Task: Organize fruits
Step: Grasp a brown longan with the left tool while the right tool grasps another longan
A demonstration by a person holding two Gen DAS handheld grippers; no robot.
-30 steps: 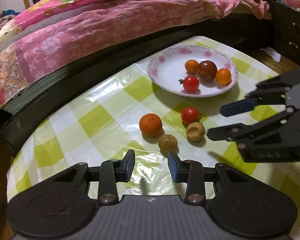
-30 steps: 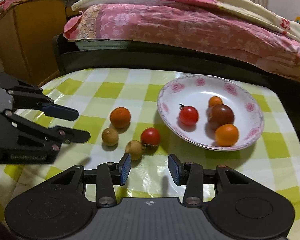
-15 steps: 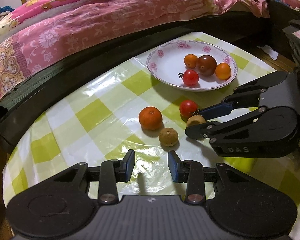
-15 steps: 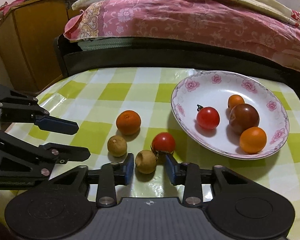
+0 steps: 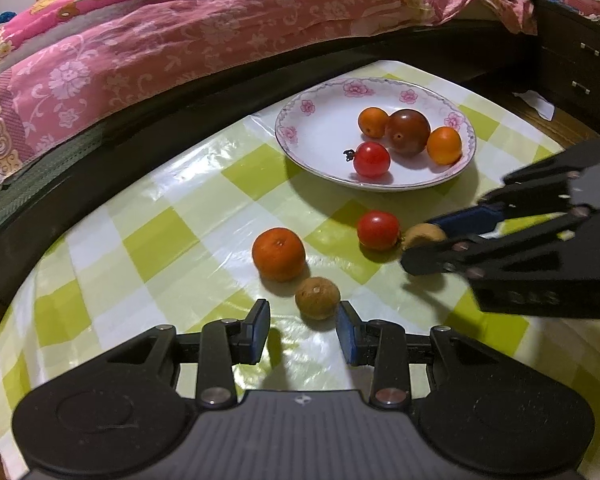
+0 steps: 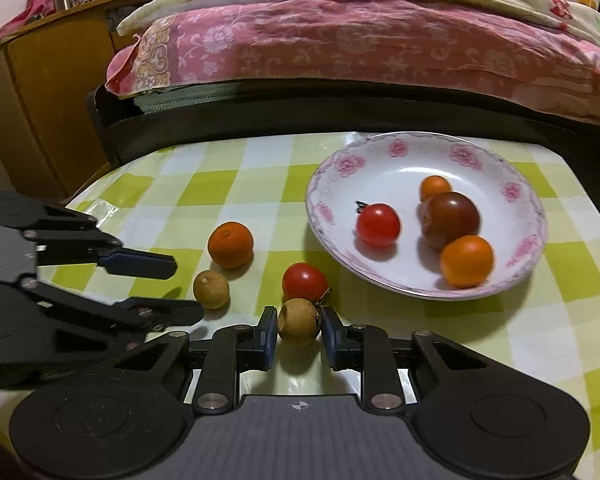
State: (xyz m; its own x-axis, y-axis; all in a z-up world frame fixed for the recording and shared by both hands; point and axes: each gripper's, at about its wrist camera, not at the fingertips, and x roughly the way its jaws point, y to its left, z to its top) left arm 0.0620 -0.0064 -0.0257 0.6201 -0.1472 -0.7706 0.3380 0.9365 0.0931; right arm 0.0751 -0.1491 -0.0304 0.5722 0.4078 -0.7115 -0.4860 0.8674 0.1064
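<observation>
The right gripper [image 6: 299, 334] has just been closing, and its blue pads now press on either side of a small brown fruit [image 6: 299, 321] that sits between its fingertips on the checked tablecloth [image 6: 236, 184]. The grip is low on a round, hard-looking skin, so the fruit could squirt forward out of the pads as it is lifted. A red tomato [image 6: 305, 282] lies just beyond the fingertips, touching or nearly touching the held fruit; any forward push would likely roll it away across the glossy cloth.

The left gripper [image 5: 303, 327] hangs partly open and holds nothing, with a second brown fruit [image 5: 317, 298] just ahead of its tips, closer to the right pad than the left. Closing from there could nudge it sideways rather than trap it. An orange [image 5: 278, 254] sits just beyond, close enough to be knocked.

The plate [image 6: 380, 152], farther ahead and to the right of the right gripper, already holds four fruits near its far side; a fruit dropped from height might bounce out or scatter them.
</observation>
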